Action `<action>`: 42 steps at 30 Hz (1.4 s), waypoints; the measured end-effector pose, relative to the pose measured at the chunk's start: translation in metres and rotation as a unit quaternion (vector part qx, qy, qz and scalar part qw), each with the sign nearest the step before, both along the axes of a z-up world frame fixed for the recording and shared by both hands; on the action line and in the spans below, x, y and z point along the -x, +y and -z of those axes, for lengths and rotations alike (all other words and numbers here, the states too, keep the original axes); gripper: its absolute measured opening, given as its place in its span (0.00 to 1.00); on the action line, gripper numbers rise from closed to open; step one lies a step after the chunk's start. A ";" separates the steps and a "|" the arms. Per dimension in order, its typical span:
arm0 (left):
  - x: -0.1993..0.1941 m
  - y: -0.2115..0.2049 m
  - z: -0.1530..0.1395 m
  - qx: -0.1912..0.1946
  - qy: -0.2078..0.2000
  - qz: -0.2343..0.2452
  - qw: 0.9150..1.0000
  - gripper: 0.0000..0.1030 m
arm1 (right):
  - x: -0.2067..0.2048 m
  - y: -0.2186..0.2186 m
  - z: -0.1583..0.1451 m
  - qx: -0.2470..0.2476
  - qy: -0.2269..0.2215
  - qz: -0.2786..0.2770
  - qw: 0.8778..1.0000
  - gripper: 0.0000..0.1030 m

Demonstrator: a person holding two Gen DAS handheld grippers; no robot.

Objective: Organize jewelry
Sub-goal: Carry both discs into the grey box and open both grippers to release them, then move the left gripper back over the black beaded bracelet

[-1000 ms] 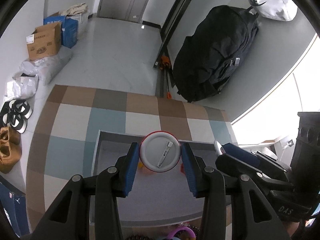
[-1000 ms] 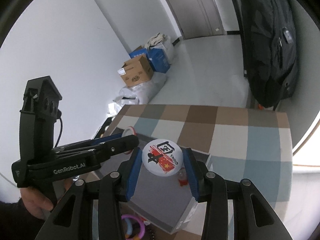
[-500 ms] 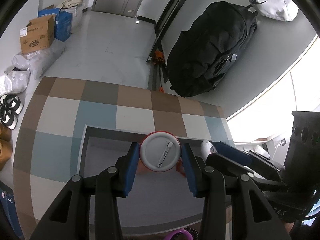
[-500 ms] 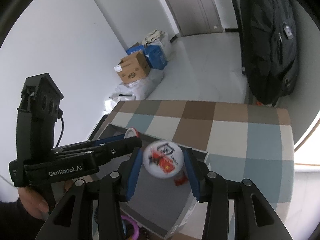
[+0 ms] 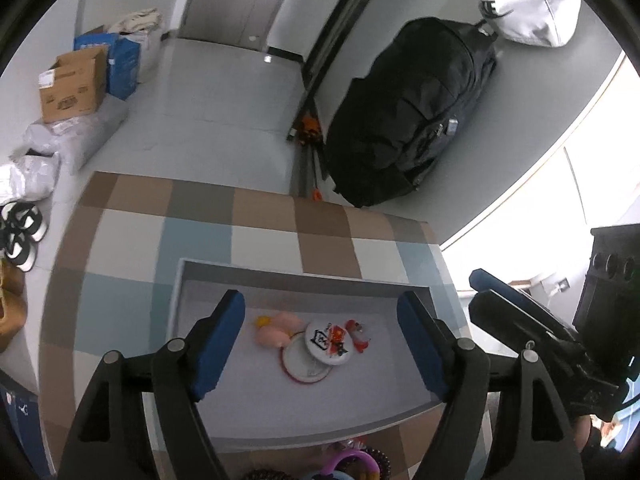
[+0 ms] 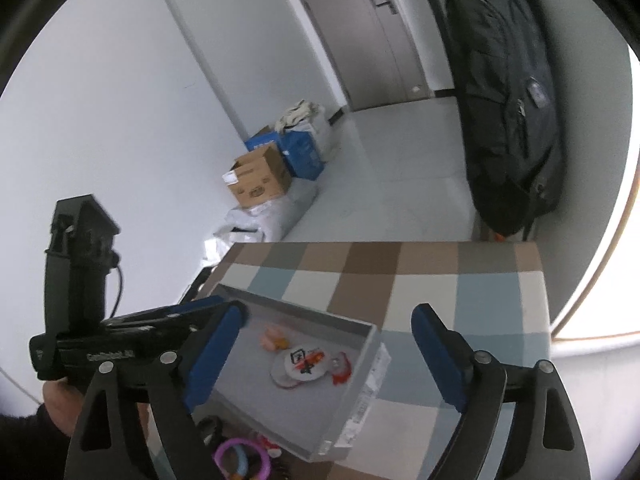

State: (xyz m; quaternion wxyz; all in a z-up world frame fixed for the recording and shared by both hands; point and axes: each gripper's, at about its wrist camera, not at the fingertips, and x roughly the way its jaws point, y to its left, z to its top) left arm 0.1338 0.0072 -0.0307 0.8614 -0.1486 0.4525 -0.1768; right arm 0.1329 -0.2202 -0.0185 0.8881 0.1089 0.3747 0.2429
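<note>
Inside the grey tray (image 5: 182, 300), two round badges (image 5: 320, 350) lie overlapping beside pink trinkets (image 5: 276, 330), apparently gathered together; above it, left gripper (image 5: 320, 344) and right gripper (image 6: 326, 354) hang wide, empty.

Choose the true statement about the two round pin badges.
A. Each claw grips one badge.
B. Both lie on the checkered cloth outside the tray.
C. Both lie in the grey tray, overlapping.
C: the printed white round badge lies partly over the red-rimmed round badge inside the shallow grey tray; the left claw and right claw are open and empty.
</note>
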 end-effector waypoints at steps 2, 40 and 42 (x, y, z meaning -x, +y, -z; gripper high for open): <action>0.004 0.001 -0.002 -0.012 -0.009 -0.009 1.000 0.73 | 0.001 -0.003 0.001 -0.001 0.002 0.008 1.000 0.91; 0.087 0.030 0.033 -0.086 0.057 -0.050 0.993 0.83 | 0.070 0.021 0.010 -0.001 0.000 -0.029 1.000 1.00; 0.088 0.029 0.036 -0.086 0.064 -0.043 0.993 0.83 | 0.071 0.020 0.011 -0.001 0.001 -0.026 1.000 1.00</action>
